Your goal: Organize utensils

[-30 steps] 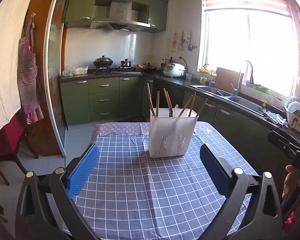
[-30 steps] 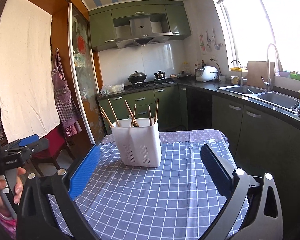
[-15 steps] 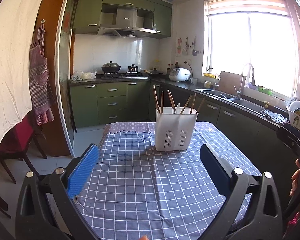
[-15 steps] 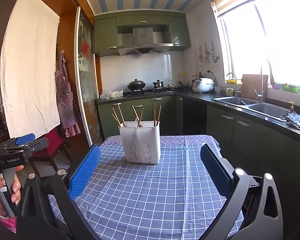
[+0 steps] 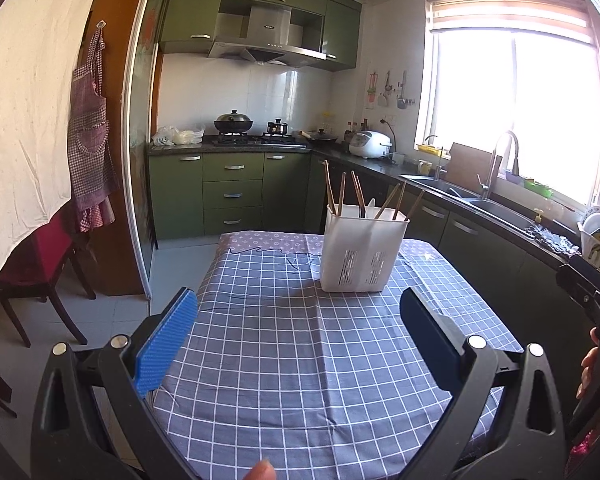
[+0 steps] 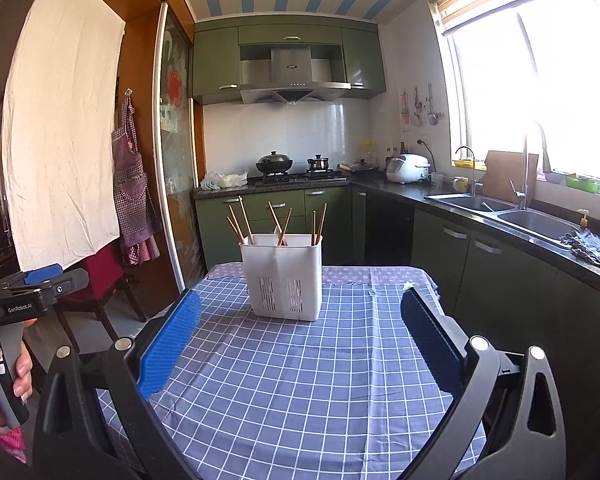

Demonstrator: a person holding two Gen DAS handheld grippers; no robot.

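Observation:
A white slotted utensil holder (image 5: 362, 254) stands upright near the far end of the table, also in the right wrist view (image 6: 284, 278). Several brown chopsticks (image 5: 354, 194) stick up out of it, seen too in the right wrist view (image 6: 278, 220). My left gripper (image 5: 300, 336) is open and empty, well back from the holder over the near part of the table. My right gripper (image 6: 300, 336) is open and empty, likewise back from the holder.
The table has a blue checked cloth (image 5: 300, 360). A dark red chair (image 5: 32, 264) stands to the left. Green cabinets, a stove (image 5: 256, 136) and a sink counter (image 6: 512, 216) run along the back and right. The other hand-held gripper shows at each view's edge (image 6: 24, 292).
Both grippers have pulled back and risen from the holder, which now looks smaller and farther away. Both stay open and empty.

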